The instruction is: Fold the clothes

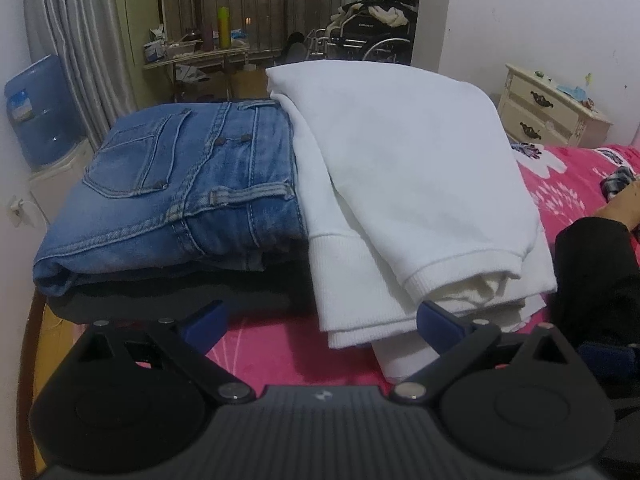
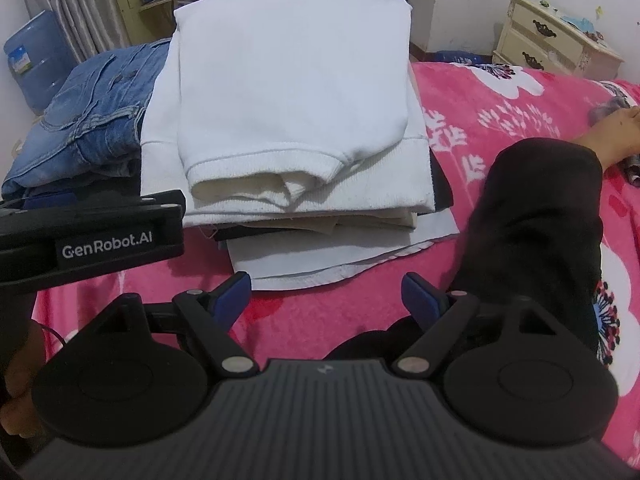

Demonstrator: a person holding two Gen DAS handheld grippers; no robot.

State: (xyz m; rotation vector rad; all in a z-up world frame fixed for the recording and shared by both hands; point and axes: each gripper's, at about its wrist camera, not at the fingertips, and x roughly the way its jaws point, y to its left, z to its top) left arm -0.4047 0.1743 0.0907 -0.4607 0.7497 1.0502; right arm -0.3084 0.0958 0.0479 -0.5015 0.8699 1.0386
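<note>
Pink floral bedding [image 2: 500,128] covers the bed, with a cream nightstand [image 2: 560,36] against the far wall and a blue water jug [image 1: 40,112] by the curtain. Two folded piles sit side by side on the bed: blue jeans [image 1: 176,188] on a dark garment, and a white sweatshirt [image 2: 292,92] folded on top of other pale pieces, its edge lapping onto the jeans.

Left gripper [image 1: 320,320]: jaws spread, nothing between them, hovering just short of the white pile's near hem. Right gripper [image 2: 326,296]: jaws spread wide and empty, just in front of the lowest pale layer [image 2: 340,252].

Assessment: the sweatshirt appears folded and released. To finish well, square the ribbed cuff [image 2: 264,168], which bulges open at the front, and nudge the stack clear of the jeans. The person's dark-clad knee [image 2: 536,220] rests just beside the pile; avoid snagging it.
</note>
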